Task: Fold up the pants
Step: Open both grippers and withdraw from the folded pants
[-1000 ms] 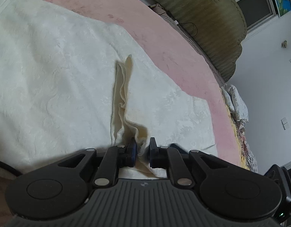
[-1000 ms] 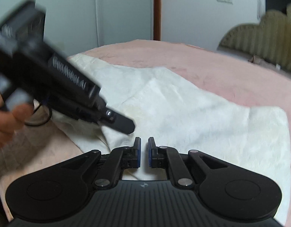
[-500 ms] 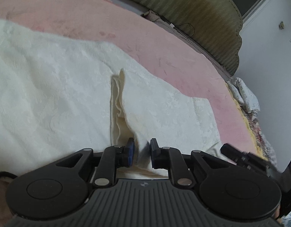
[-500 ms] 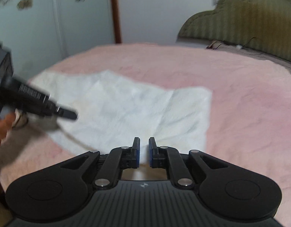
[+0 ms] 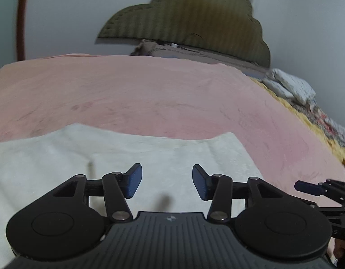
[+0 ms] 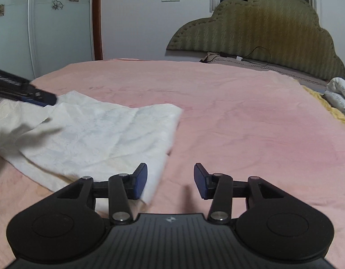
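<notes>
Matt cream pants (image 6: 100, 132) — crinkled cloth

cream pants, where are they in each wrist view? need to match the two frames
Left wrist: the cream pants fill the lower left and centre, lying under the left hand-held gripper.
Right wrist: the cream pants lie left of centre, their near edge reaching the right hand-held gripper's left finger.
Shared landmark: the olive scalloped headboard behind the pink bedspread.
</notes>
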Demonstrator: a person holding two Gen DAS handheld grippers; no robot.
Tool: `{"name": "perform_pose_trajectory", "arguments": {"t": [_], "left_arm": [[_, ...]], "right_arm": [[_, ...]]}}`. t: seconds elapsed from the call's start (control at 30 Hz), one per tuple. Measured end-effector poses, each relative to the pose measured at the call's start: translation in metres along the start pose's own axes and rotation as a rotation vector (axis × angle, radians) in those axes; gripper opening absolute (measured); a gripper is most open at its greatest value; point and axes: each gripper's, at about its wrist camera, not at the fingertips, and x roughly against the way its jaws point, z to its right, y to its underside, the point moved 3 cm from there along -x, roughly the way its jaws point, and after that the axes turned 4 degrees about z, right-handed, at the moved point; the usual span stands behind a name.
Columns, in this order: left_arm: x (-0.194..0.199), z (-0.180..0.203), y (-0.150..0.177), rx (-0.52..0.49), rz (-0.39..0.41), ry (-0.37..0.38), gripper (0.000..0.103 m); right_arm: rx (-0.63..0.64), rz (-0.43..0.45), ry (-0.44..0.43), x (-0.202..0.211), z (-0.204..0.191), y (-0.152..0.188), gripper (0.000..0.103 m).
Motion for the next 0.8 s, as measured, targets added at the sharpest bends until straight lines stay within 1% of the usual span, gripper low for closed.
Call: {"name": "perform_pose_trajectory", "arguments": {"t": [0.1,0.23,0.27,0.3,0.33,0.4,0.47,0.5,0.53,0.57,0.67,0.7,0.73,0.8], "left_arm": [[-0.032,0.033,0.002,-0.047,-0.038,0.033,0.054],[-0.074,0.067,0.001,-0.147,-0.066,0.039,0.055],[-0.084,0.072,0.001,-0.166,-0.077,0.036,0.055],[-0.098,0.075,0.003,-0.170,-0.100,0.019,0.056],[-0.106,0.074,0.005,-0.154,-0.117,-0.003,0.056],[-0.115,0.066,0.005,-0.100,-0.123,-0.013,0.056],[-0.114,0.065,0.004,-0.101,-0.115,-0.013,0.056],[-0.113,0.067,0.005,-0.115,-0.108,-0.014,0.056],[-0.111,0.068,0.006,-0.123,-0.099,-0.018,0.056],[-0.109,0.069,0.006,-0.120,-0.091,-0.024,0.057],[-0.103,0.065,0.008,-0.088,-0.080,-0.041,0.060],[-0.098,0.061,0.008,-0.082,-0.078,-0.054,0.060],[-0.095,0.058,0.008,-0.080,-0.074,-0.066,0.060],[-0.085,0.049,0.008,-0.087,-0.066,-0.078,0.064]], "right_arm": [[-0.042,0.035,-0.049,0.001,0.001,-0.001,0.045],[-0.140,0.012,-0.108,-0.018,0.006,0.004,0.045],[-0.168,-0.022,-0.122,-0.025,0.007,0.007,0.045],[-0.191,-0.075,-0.134,-0.031,0.008,0.012,0.045],[-0.192,-0.120,-0.150,-0.035,0.007,0.018,0.045],[-0.112,-0.144,-0.164,-0.025,0.002,0.023,0.045],[-0.060,-0.227,-0.212,-0.013,0.000,0.020,0.045],[-0.016,-0.229,-0.200,-0.009,-0.002,0.017,0.043],[0.006,-0.210,-0.177,-0.006,-0.002,0.012,0.045],[0.007,-0.164,-0.168,-0.003,-0.001,0.004,0.045],[-0.066,-0.035,-0.221,-0.012,-0.004,-0.023,0.045],[-0.070,-0.023,-0.245,-0.020,-0.008,-0.028,0.045],[-0.063,-0.031,-0.260,-0.029,-0.014,-0.030,0.045],[-0.013,-0.093,-0.250,-0.046,-0.025,-0.026,0.045]]}}
